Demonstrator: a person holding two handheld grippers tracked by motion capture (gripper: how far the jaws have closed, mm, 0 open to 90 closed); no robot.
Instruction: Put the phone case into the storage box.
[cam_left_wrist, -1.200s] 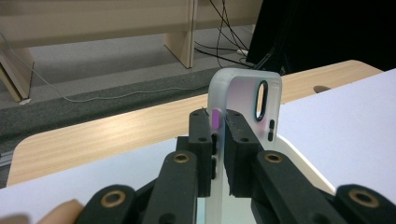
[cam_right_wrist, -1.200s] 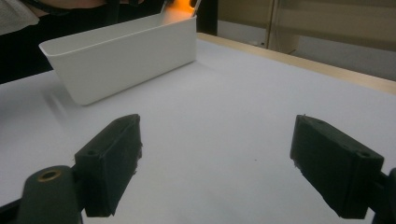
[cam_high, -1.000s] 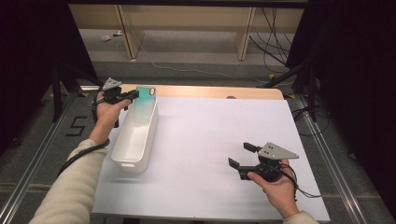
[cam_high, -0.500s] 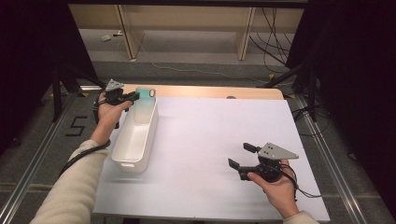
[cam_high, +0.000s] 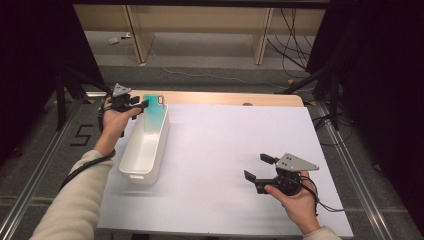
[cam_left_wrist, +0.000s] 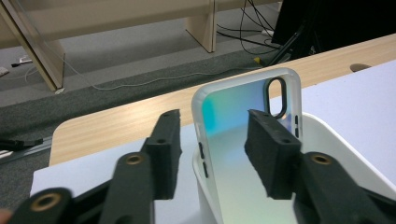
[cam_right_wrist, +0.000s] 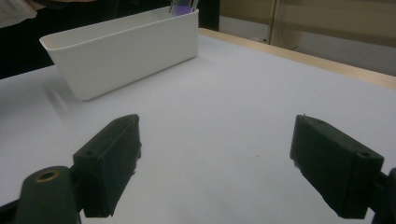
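An iridescent clear phone case (cam_high: 154, 112) stands on end, leaning in the far end of a long white bin (cam_high: 142, 150) at the table's left. My left gripper (cam_high: 142, 104) hovers just left of that end and is open. In the left gripper view (cam_left_wrist: 214, 126) the jaws stand apart in front of the case (cam_left_wrist: 233, 121), not pressing it, above the bin's rim (cam_left_wrist: 327, 128). At the front right my right gripper (cam_high: 255, 166) is held low over the table, open and with nothing in it. In its own view (cam_right_wrist: 217, 140) it faces the bin (cam_right_wrist: 126, 51) and the case's top (cam_right_wrist: 183, 5).
A white sheet (cam_high: 225, 150) covers the table, with a strip of bare wood (cam_high: 225, 97) along the far edge. Beyond it are grey floor, wooden shelf legs and loose cables. Dark stands flank both sides.
My left gripper has drawn back slightly from the case, which now leans lower in the bin's far end. The right gripper has stayed put.
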